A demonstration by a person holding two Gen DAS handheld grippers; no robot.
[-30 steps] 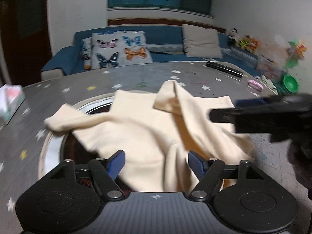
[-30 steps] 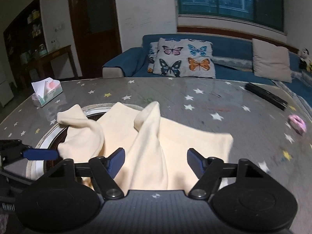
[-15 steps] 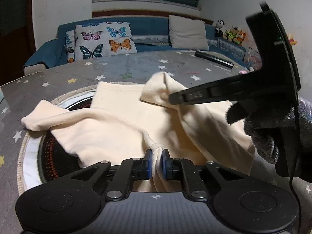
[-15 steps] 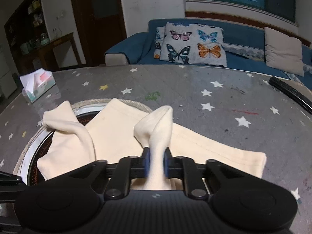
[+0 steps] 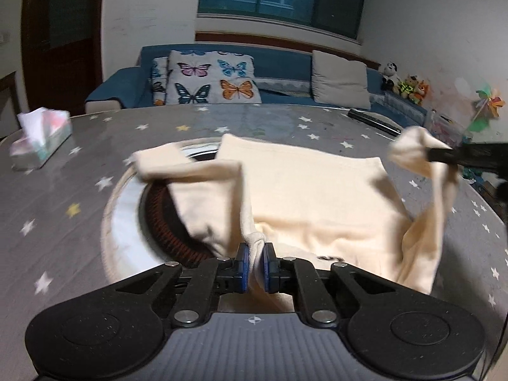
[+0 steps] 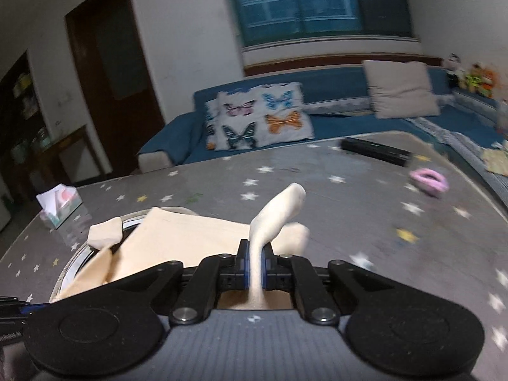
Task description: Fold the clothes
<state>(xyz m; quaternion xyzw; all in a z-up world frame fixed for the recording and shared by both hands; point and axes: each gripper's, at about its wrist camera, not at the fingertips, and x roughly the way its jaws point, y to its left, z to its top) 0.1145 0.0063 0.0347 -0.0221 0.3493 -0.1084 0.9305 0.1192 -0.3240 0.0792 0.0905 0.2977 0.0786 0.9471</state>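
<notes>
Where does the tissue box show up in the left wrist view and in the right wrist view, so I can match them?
Left wrist view: the tissue box stands on the table's far left edge, left of the cream garment.
Right wrist view: the tissue box is at mid-left, smaller, beyond the garment's left corner.
Shared landmark: the butterfly pillow on the blue sofa behind the table.

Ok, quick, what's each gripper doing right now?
Left gripper: shut on a bunched fold of the cream garment.
Right gripper: shut on another pinched-up fold of the same garment.
</notes>
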